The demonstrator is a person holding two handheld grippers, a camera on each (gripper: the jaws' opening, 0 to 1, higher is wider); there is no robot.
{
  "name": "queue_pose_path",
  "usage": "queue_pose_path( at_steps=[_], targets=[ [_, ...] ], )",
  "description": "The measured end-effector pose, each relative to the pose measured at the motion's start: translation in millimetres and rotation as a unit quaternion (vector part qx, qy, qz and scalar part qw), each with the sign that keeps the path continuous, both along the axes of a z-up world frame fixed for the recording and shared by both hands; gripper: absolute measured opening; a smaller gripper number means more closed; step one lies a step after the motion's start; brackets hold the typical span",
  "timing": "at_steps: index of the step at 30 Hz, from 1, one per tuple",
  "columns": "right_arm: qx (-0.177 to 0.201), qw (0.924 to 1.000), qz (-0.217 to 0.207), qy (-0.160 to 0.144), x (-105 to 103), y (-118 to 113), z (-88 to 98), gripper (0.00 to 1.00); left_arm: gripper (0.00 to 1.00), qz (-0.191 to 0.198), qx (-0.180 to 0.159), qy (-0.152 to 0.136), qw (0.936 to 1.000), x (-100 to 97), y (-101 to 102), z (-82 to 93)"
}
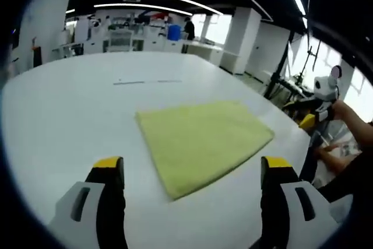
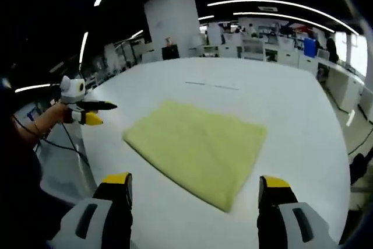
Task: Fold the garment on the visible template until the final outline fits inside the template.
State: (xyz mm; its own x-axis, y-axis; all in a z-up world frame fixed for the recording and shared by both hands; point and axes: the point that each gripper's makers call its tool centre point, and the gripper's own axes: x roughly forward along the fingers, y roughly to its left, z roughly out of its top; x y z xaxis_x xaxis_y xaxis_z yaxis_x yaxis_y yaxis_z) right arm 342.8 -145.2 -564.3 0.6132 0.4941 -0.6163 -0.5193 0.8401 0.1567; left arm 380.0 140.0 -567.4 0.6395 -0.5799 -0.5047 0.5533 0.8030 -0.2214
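One cloth (image 1: 204,144) is lying flat on one table (image 1: 64,121), near its middle, folded to a rough rectangle. Two grippers are hovering clear of it: left gripper (image 1: 192,173) and right gripper (image 2: 195,188), both with jaws spread wide and holding nothing. Two faint line marks (image 2: 211,85) are lying beyond the cloth. Risk: pinching only the top layer is likely to drag the fold askew or outside any template outline.

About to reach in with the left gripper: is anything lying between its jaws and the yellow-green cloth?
Nothing visible: only bare white table separates the open left gripper from the folded cloth.
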Motion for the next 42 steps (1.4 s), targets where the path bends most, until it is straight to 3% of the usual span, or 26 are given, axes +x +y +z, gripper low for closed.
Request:
queue_pose_path(
  at_steps=[6, 15, 42],
  targets=[
    [0.001, 1.0, 0.003, -0.006, -4.3, 3.5, 4.6, 0.96, 0.99, -0.018, 0.04, -0.022, 0.9988, -7.0, 3.6, 7.5],
    [0.01, 0.9997, -0.001, -0.02, -6.2, 8.2, 9.8, 0.99, 0.96, -0.016, 0.032, -0.047, 0.9983, -17.1, 5.6, 17.9],
    [0.006, 0.9996, -0.024, -0.015, -18.9, 5.3, 1.0, 0.97, 0.94, -0.015, 0.028, -0.036, 0.9988, -34.4, 9.8, 7.9]
  ],
)
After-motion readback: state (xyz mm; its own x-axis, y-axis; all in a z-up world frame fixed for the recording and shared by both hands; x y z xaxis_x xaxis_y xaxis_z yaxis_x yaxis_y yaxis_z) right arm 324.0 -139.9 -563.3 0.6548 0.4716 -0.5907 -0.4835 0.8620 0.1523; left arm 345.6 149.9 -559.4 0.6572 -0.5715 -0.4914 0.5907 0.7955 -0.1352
